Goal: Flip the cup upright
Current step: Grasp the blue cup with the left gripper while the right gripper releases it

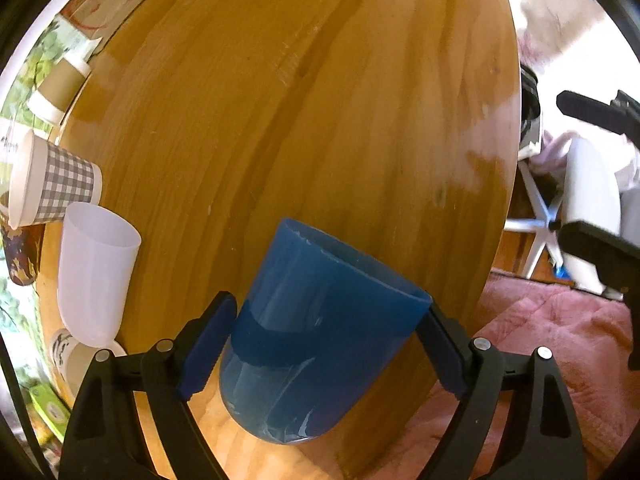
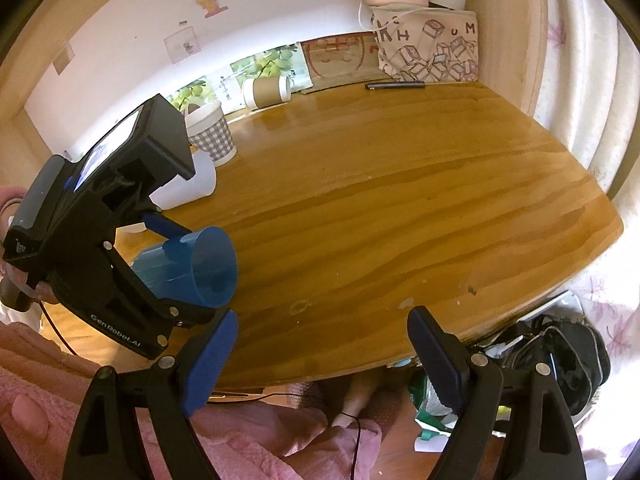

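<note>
Wooden table (image 2: 400, 200) fills the scene, its grain running wide under warm light, with a white wall behind it dotted with stickers. Over the near-left corner of that table, the left gripper (image 2: 188, 276) has the blue cup (image 2: 196, 268) pinched across its body, one finger on each side. The cup is lying over on its side in the air, open mouth facing out across the table and rounded base back toward the gripper. From the left wrist view, the blue pads (image 1: 208, 344) press both flanks of the blue cup (image 1: 320, 328), clamped firm by the left gripper (image 1: 324, 344).

The right gripper (image 2: 320, 356) hangs at the table's front edge, fingers spread wide with nothing between them, well apart from the cup.

Along the table's far-left side sit a white plastic cup (image 1: 96, 272), a checked paper cup (image 1: 56, 184) just beyond it, and a brown-sleeved paper cup (image 1: 60, 84) further back. A dark pen (image 2: 394, 85) lies at the table's far edge beside a printed tote bag (image 2: 432, 48).
</note>
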A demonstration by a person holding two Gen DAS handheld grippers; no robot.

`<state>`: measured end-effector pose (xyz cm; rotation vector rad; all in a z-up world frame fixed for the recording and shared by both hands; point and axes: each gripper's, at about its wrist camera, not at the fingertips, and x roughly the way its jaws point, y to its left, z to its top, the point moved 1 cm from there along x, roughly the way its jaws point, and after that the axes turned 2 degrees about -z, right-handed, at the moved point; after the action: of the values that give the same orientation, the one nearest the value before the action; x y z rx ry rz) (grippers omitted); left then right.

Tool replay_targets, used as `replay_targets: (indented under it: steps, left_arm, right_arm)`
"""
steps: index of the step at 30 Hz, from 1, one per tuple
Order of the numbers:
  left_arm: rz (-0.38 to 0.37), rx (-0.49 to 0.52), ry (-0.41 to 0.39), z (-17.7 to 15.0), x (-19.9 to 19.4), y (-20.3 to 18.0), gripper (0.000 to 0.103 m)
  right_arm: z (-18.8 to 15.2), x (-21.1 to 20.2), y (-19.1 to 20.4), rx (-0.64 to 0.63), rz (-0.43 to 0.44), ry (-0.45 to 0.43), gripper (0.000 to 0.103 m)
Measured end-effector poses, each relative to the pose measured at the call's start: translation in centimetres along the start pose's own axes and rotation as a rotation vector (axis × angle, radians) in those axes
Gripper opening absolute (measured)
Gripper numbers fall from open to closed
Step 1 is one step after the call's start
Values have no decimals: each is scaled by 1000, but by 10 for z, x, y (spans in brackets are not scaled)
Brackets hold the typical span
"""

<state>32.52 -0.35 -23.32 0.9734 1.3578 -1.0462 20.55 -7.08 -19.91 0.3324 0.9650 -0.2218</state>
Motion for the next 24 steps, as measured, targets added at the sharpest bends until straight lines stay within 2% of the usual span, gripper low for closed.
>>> replay_targets:
  steps: [4, 13, 17, 24]
  left_arm:
    - [-20, -75, -59, 4, -12, 15, 89]
    - [-23, -226, -288, -6, -38, 41, 87]
    - [-30, -294, -366, -13, -46, 46, 86]
    - [2, -396, -417, -25, -38, 36, 85]
  right_arm:
    - [4, -2, -3, -15, 5, -10, 87]
    - [13, -4, -9, -67, 22, -28, 87]
    - [16, -5, -9, -110, 34, -28, 87]
    - [21, -4, -9, -200, 59, -26, 87]
